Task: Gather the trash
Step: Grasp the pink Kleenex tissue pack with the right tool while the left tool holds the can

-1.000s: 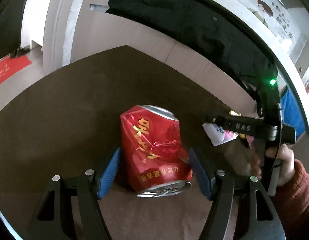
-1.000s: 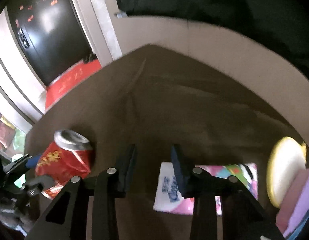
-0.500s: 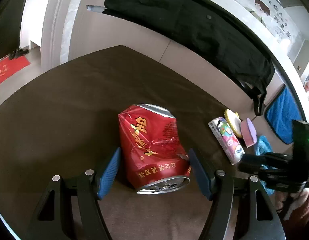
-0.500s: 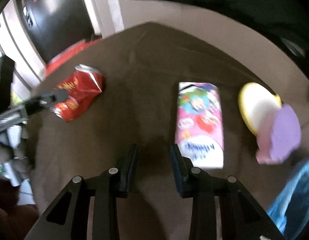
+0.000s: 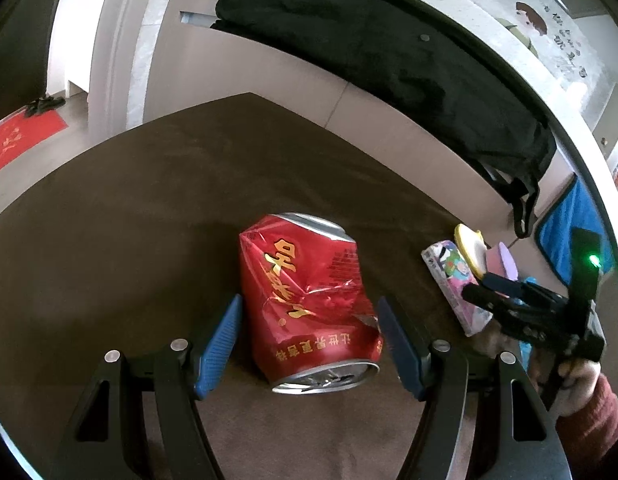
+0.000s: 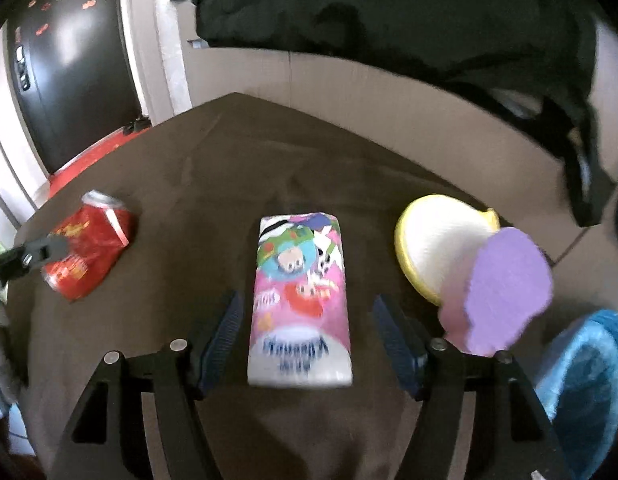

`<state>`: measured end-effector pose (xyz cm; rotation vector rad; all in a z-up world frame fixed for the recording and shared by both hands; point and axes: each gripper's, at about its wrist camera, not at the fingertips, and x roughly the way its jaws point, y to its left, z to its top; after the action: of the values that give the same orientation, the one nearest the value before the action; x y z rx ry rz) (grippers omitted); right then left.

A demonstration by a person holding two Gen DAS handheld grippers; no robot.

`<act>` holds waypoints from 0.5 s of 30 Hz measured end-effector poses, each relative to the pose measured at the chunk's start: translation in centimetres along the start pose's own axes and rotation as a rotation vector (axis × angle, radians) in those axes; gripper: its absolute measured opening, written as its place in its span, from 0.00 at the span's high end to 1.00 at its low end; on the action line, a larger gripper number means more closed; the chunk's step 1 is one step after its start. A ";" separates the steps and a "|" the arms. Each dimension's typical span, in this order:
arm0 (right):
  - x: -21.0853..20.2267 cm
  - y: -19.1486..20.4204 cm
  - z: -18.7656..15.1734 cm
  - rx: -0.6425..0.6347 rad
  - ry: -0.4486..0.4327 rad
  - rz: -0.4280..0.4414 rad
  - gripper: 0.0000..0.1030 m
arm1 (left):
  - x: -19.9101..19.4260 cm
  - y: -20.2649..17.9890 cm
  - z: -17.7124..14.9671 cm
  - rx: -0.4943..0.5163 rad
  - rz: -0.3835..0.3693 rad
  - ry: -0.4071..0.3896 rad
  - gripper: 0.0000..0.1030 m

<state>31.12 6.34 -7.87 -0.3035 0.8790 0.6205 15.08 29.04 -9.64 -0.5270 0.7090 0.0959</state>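
On the brown worktop (image 5: 109,240), in the left wrist view, a crushed red can (image 5: 309,304) lies on its side between the blue pads of the left hand-held gripper (image 5: 309,344). The pads stand apart from the can on both sides, so the jaws are open and grip nothing. The can's open end faces the camera (whether anything is left inside cannot be told). To the right lie a pink tissue pack (image 5: 453,284) and a yellow-rimmed sponge (image 5: 471,250), with the right hand-held gripper (image 5: 485,288) above the pack, held by a hand (image 5: 577,376) in a red sleeve.

In the right wrist view, which is slightly blurred, the tissue pack (image 6: 301,300) lies lengthwise between the pads of the right hand-held gripper (image 6: 305,340); its jaws are opening and the pads are clear of the pack. The can (image 6: 89,248) lies well to the left. Right of the pack sit the sponge (image 6: 433,244) and a purple pad (image 6: 505,292) overlapping it, and at the lower right edge a blue-lined bin (image 6: 585,380), its contents unseen.
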 end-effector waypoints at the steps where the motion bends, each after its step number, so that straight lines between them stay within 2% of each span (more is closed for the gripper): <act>1: 0.9 -0.1 0.4 0.010 0.022 0.007 0.37 | 0.1 0.1 0.1 -0.002 0.002 0.002 0.33; 5: 3.3 0.3 1.3 0.005 0.072 -0.024 0.42 | 0.5 0.2 0.1 -0.011 0.005 0.013 0.33; 6: 3.4 0.5 1.4 0.002 0.075 -0.023 0.53 | 0.6 0.3 0.1 -0.014 0.005 0.018 0.33; 7: 3.3 0.7 1.4 -0.002 0.074 -0.019 0.55 | 0.8 0.4 0.1 -0.022 0.003 0.025 0.33; 12: 1.5 1.1 0.5 0.016 0.042 0.043 0.58 | 1.7 1.0 0.4 -0.067 -0.005 0.044 0.33; 15: 0.4 0.8 -0.3 0.018 0.027 0.047 0.58 | 1.6 1.0 0.7 -0.067 0.017 0.027 0.35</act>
<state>30.59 7.00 -8.35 -0.2764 0.9187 0.6528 16.48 30.04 -10.69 -0.5868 0.7385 0.1294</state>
